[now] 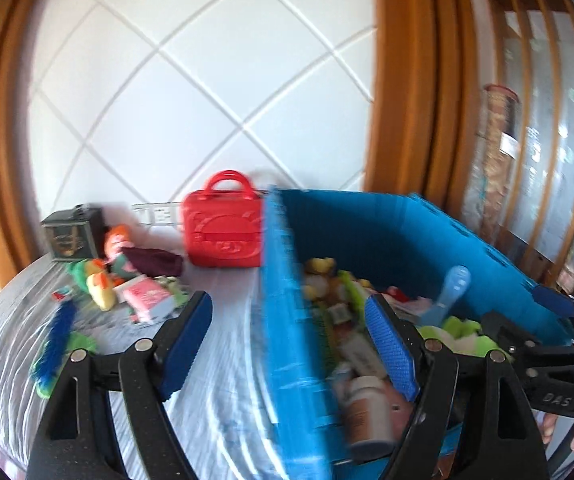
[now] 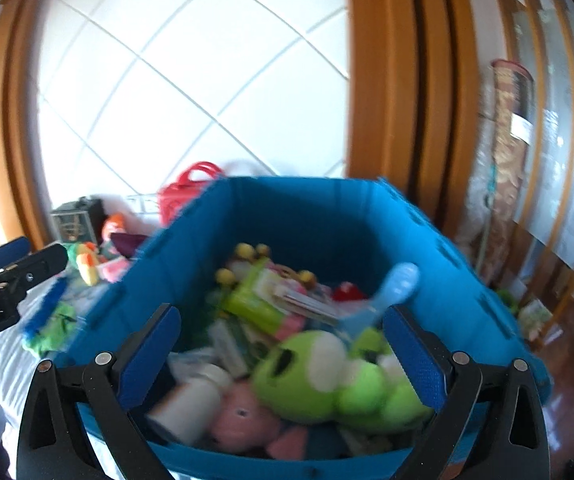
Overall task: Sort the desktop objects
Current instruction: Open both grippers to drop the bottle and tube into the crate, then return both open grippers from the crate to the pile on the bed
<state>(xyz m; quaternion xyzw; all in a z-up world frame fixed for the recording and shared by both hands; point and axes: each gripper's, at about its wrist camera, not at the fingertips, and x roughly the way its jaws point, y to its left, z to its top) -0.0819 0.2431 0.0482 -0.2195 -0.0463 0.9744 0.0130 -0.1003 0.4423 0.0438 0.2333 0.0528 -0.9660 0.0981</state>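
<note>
The blue bin (image 2: 287,216) is heaped high, so the green plush (image 2: 339,376) at the top could roll out if bumped. The right gripper (image 2: 283,356) hovers over it, jaws spread wide and empty. The left gripper (image 1: 287,344), jaws released and empty, straddles the bin's wall; loose toys (image 1: 103,280) lie at ten o'clock on the desk (image 1: 215,360).

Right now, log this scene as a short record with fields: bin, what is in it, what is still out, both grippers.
bin: blue bin, on the striped cloth
in bin: green plush, pink plush, white bottle, blue spoon, more items too blurred to name
still out: red case, dark tin, blue brush, small toys
left gripper: open, astride the bin's left wall
right gripper: open, empty, over the bin
</note>
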